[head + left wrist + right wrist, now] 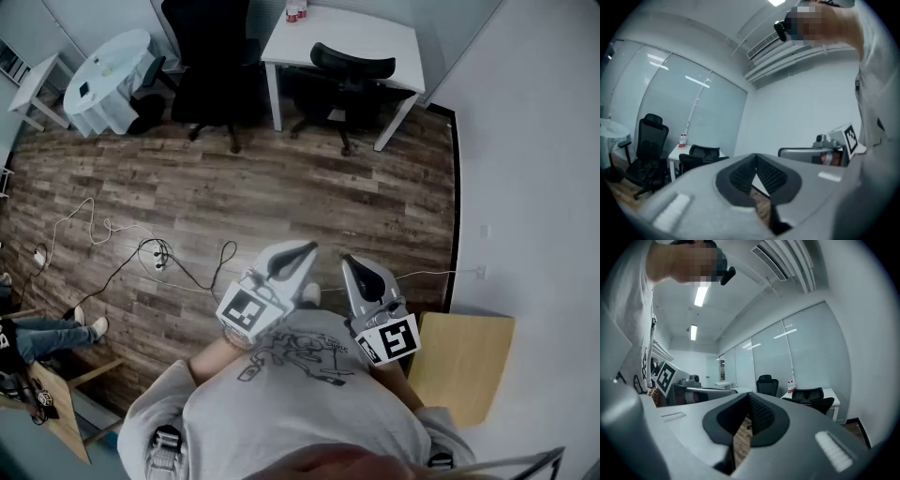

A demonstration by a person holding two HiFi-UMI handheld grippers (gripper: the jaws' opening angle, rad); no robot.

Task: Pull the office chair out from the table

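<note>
A black office chair (pixel 345 82) is tucked under the white table (pixel 342 36) at the far end of the room. In the left gripper view the same chair (pixel 699 158) shows far off beside the table (pixel 675 153), and in the right gripper view the chair (pixel 812 398) sits at mid right. Both grippers are held close to my chest, far from the chair. My left gripper (pixel 302 251) (pixel 756 159) is shut and holds nothing. My right gripper (pixel 349 265) (pixel 747 398) is shut too, with nothing between its jaws.
A second black office chair (pixel 212 70) stands left of the table. A round table with a white cloth (pixel 109 77) is at the far left. Cables (pixel 155 251) lie on the wooden floor. A wooden table top (pixel 464 361) is at my right, by the wall.
</note>
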